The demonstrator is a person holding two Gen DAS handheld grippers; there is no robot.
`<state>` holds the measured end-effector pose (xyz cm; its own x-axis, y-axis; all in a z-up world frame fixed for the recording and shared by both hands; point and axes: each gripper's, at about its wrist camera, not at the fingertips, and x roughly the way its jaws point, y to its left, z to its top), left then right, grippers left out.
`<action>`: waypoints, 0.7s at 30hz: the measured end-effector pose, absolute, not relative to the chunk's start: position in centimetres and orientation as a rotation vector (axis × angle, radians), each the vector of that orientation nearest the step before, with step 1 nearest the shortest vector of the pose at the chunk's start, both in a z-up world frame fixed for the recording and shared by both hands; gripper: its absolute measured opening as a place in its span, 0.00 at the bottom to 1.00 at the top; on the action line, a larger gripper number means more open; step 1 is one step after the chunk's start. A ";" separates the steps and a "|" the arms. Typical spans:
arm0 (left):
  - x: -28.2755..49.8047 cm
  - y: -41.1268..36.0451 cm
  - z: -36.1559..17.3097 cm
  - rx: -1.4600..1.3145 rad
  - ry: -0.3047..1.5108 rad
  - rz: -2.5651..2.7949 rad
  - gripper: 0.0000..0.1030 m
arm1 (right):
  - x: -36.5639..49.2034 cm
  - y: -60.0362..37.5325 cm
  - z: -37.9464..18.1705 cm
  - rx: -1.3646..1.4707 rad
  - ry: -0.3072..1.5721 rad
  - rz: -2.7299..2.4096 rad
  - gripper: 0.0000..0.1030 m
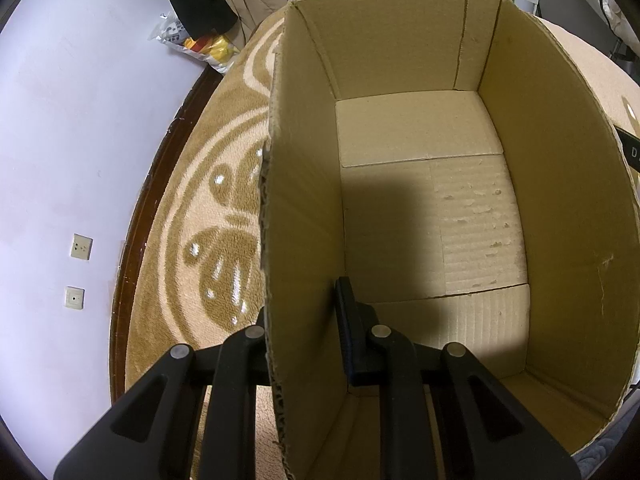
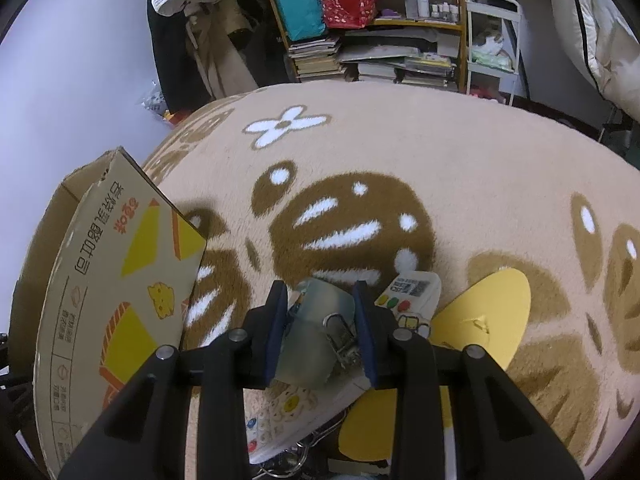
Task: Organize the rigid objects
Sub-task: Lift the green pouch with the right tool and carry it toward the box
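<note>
Your box point(image 1: 420, 200) is empty: left gripper point(image 1: 304, 320) clamps its wall, right gripper point(image 2: 320, 332) grips a translucent pouch point(image 2: 316, 336) beside it.

Lived-in home room: patterned plush rug point(image 2: 400, 152) covering floor, shelf point(image 2: 400, 24) holding stacked books point(image 2: 316, 60) and bottles, clothes hanging by wall

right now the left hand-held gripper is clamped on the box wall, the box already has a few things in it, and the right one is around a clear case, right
Not quite: the cardboard box is empty, as the left wrist view shows only its bare floor. The rest holds: the left hand-held gripper straddles the box's side wall, and the right hand-held gripper is around a clear case.
</note>
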<state>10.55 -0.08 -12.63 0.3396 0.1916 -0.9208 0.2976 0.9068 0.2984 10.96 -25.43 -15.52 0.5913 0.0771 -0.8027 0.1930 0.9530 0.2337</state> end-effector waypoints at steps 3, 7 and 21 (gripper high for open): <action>10.6 0.0 -12.6 0.458 1.235 -0.072 0.17 | 10.8 -25.8 -15.6 0.339 0.946 -0.064 0.37; 10.6 -0.1 -12.6 0.457 1.235 -0.072 0.17 | 11.0 -24.8 -16.1 0.312 0.976 -0.042 0.39; 10.4 -0.2 -12.6 0.473 1.231 -0.067 0.18 | 9.5 -21.0 -10.7 0.180 0.838 -0.038 0.28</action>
<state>10.41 -0.18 -12.64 0.3446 0.2022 -0.9167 0.2999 0.9016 0.3116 9.50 -21.02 -10.74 0.6695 0.0373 -0.7418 0.1042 0.9842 0.1435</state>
